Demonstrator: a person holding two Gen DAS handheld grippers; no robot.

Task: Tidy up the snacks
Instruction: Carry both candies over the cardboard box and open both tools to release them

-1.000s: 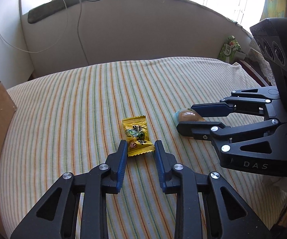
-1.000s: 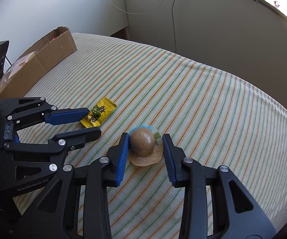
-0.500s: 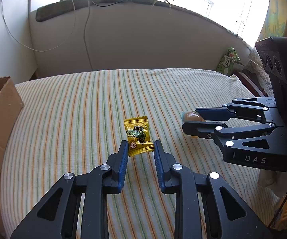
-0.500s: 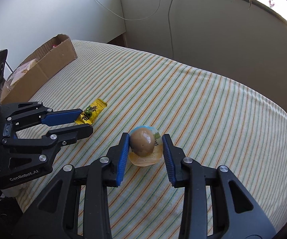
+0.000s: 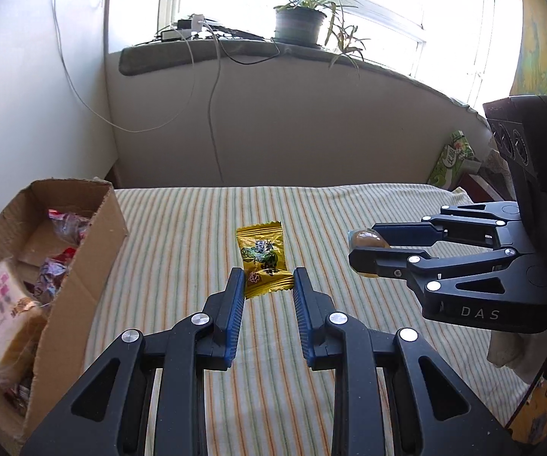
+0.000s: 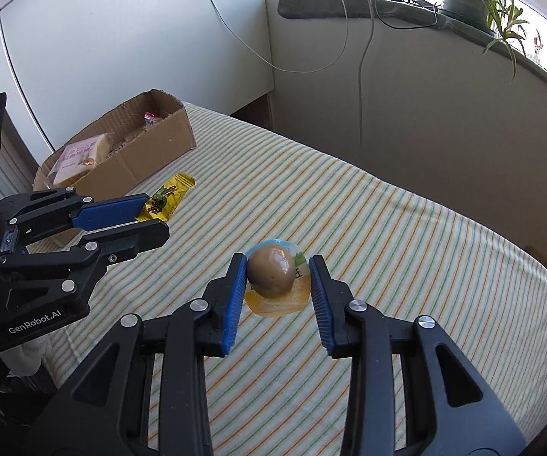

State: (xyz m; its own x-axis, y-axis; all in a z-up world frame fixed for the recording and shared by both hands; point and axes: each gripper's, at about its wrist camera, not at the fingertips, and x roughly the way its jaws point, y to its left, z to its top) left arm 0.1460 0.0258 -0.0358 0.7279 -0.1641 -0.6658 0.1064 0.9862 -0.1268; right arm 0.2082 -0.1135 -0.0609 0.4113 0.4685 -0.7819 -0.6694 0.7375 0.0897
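A yellow candy packet point(image 5: 262, 254) hangs above the striped tablecloth point(image 5: 182, 228), its lower end pinched between the blue pads of my left gripper point(image 5: 267, 277). To its right, my right gripper point(image 5: 353, 249) is shut on a brown packaged egg point(image 5: 366, 238). The right wrist view shows the egg point(image 6: 271, 269) in its clear wrapper squeezed between the pads of the right gripper point(image 6: 278, 266), clear of the cloth. In that view the left gripper point(image 6: 155, 214) with the yellow packet point(image 6: 169, 193) is at the left. A cardboard box point(image 5: 98, 250) stands at the table's left edge.
The box point(image 6: 159, 144) holds a pink-labelled bread pack point(image 5: 0, 311) and several wrapped snacks. A green packet point(image 5: 454, 159) leans at the far right beyond the table. A wall with hanging cables point(image 5: 212, 114) and a sill with a potted plant point(image 5: 300, 24) lie behind.
Both grippers have risen off the cloth, each carrying its snack. The left one has swung toward the cardboard box, which now shows its contents.
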